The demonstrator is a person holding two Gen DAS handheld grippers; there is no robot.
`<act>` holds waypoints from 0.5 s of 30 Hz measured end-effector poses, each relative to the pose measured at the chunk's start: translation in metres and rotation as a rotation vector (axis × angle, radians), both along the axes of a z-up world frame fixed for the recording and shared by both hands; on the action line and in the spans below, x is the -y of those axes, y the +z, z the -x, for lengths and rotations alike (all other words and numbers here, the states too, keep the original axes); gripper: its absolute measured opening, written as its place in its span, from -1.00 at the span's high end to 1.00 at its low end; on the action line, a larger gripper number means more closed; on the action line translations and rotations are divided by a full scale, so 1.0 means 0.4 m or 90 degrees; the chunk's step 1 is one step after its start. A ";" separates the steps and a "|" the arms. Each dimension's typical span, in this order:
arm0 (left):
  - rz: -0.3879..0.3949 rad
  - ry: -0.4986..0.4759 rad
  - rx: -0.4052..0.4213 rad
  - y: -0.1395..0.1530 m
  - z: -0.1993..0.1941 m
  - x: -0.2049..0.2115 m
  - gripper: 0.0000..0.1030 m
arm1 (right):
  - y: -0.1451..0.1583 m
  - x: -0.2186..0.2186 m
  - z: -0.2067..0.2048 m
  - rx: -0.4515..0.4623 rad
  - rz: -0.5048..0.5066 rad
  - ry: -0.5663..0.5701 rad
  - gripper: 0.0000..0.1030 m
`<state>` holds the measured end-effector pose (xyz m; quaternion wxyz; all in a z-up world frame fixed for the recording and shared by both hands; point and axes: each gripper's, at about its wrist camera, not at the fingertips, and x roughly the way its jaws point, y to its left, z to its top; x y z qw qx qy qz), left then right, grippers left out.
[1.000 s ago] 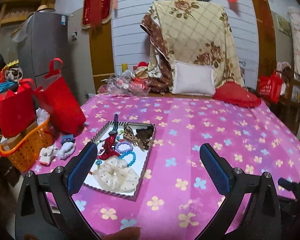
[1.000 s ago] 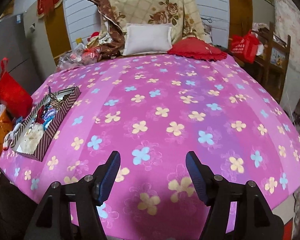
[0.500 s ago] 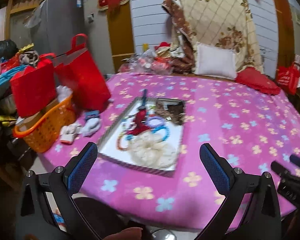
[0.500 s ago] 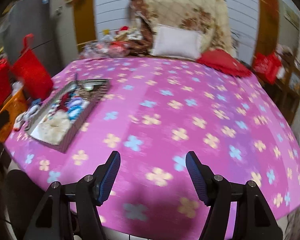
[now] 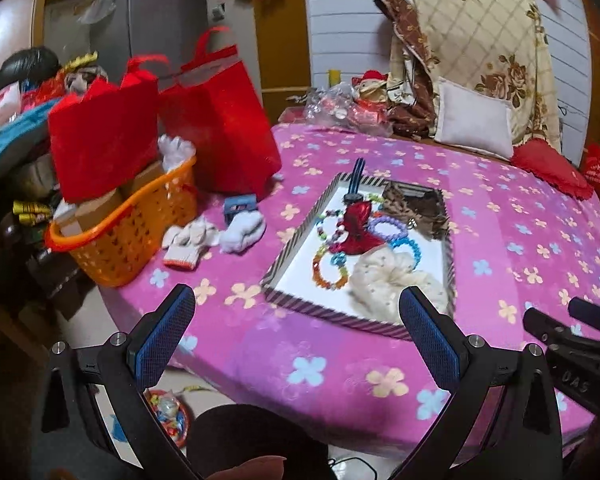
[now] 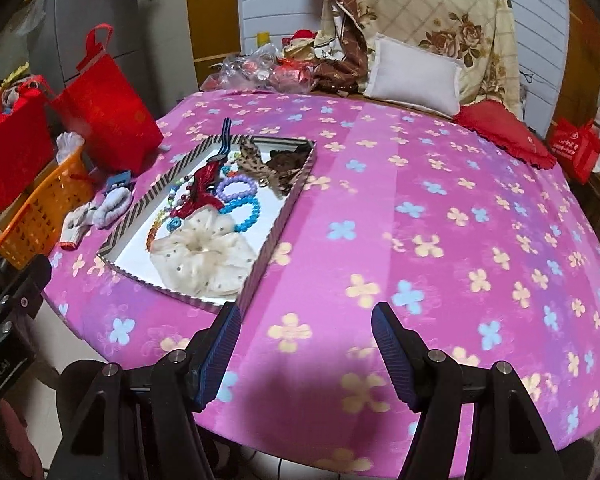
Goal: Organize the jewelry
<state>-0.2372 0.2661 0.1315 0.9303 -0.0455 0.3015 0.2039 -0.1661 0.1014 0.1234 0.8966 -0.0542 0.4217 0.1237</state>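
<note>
Both tools hang with their ribbed blue pads spread wide and nothing between them: the left gripper (image 5: 296, 336) short of the table edge, the right gripper (image 6: 306, 350) above the pink flowered tablecloth (image 6: 440, 208). The jewelry lies in a shallow rectangular tray (image 6: 280, 216) with a striped rim and white floor, at about ten o'clock in the right wrist view. Inside it: a frilly cream scrunchie (image 6: 204, 258) nearest, a turquoise bead bracelet (image 6: 246, 210) touching it, a lilac bead bracelet (image 6: 236, 187) beyond, and a glossy red bow (image 6: 198, 196). An orange perforated plastic basket (image 5: 124, 236) sits at nine o'clock of the tray.
</note>
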 end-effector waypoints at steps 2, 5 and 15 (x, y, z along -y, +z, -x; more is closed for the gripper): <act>0.005 0.002 -0.007 -0.011 0.002 -0.019 -0.99 | -0.020 -0.017 0.004 -0.005 0.009 -0.004 -0.27; 0.011 0.011 -0.029 -0.032 -0.004 -0.044 -0.99 | -0.049 -0.037 0.006 -0.023 0.026 -0.010 -0.27; 0.089 0.027 -0.063 -0.088 -0.018 -0.101 -0.98 | -0.056 -0.050 0.015 -0.008 0.047 -0.017 -0.28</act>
